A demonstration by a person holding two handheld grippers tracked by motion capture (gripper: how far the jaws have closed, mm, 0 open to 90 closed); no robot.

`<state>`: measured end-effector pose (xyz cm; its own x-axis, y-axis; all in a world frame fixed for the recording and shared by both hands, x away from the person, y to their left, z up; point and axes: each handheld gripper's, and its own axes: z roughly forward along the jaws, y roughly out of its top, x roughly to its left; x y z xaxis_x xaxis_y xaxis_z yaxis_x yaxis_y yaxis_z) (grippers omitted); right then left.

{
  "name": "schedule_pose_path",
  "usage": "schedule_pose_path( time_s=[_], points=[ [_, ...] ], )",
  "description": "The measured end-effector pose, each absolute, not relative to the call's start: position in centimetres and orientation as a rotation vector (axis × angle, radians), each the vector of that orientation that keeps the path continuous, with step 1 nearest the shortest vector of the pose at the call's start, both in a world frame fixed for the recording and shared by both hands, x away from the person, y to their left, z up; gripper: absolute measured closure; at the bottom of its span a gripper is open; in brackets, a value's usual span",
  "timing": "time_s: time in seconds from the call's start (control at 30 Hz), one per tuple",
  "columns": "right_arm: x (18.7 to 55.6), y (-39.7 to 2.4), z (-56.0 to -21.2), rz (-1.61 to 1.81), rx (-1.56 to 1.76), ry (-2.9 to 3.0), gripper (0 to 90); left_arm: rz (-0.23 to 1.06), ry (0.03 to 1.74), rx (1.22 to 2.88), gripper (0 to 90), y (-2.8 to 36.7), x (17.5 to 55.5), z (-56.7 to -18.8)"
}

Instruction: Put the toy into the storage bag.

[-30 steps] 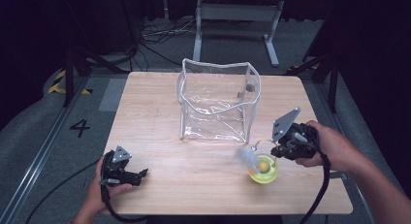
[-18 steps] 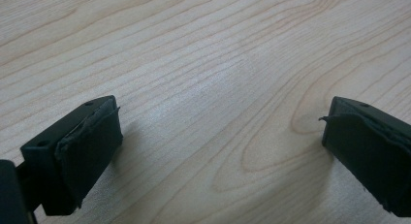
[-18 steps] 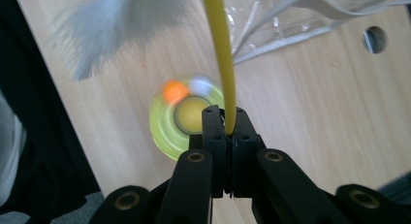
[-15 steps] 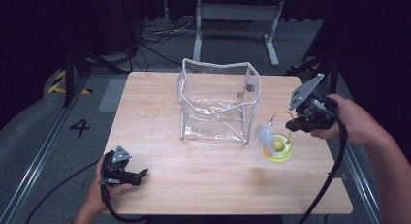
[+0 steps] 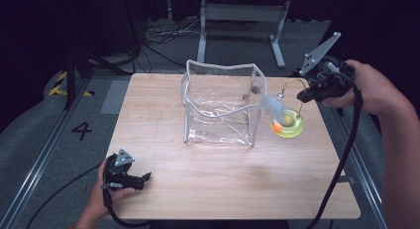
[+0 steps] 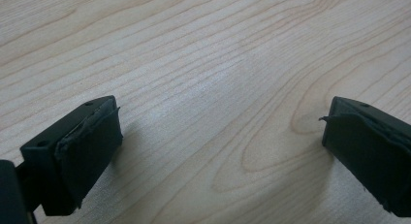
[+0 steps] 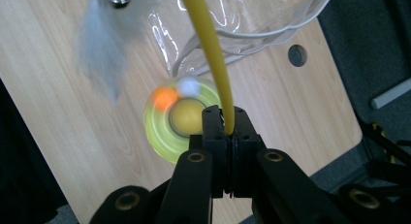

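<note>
A cat toy hangs from my right gripper (image 5: pixel 302 96), which is shut on the toy's thin yellow wand (image 5: pixel 292 82). The toy's yellow-green ring (image 5: pixel 287 124) with small balls in it hangs above the table, just right of the clear plastic bag (image 5: pixel 220 102). A grey feather (image 5: pixel 274 107) dangles from the wand's tip next to the bag's right wall. In the right gripper view the wand (image 7: pixel 208 49) rises from between the closed jaws of my right gripper (image 7: pixel 228 129), over the blurred ring (image 7: pixel 179 120). My left gripper (image 5: pixel 146 178) rests open at the table's front left, its jaws wide apart (image 6: pixel 218 132) over bare wood.
The wooden table (image 5: pixel 223 189) has a small round hole (image 7: pixel 297 55) near its right edge. The bag stands upright with its top open. Cables and a metal stand's legs (image 5: pixel 237 13) lie on the floor behind the table.
My right gripper has lifted the toy from the table's front right and carried it up and back, to beside the bag's right wall. The left gripper has stayed still.
</note>
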<state>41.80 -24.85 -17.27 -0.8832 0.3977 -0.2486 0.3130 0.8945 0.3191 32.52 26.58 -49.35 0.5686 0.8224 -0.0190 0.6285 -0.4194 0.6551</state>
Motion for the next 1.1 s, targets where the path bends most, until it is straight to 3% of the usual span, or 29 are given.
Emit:
schedule_pose_path(
  time_s=[0.57, 1.1],
  points=[
    [44.8, -22.7, -11.3, 0.39, 0.568, 2.672, 88.5, 0.407, 1.155, 2.185, 0.8, 26.6, 32.5, -49.3],
    [47.9, -17.2, -10.1, 0.442, 0.488, 2.643, 88.4, 0.405, 1.156, 2.189, 0.8, 26.6, 32.5, -49.3]
  ],
)
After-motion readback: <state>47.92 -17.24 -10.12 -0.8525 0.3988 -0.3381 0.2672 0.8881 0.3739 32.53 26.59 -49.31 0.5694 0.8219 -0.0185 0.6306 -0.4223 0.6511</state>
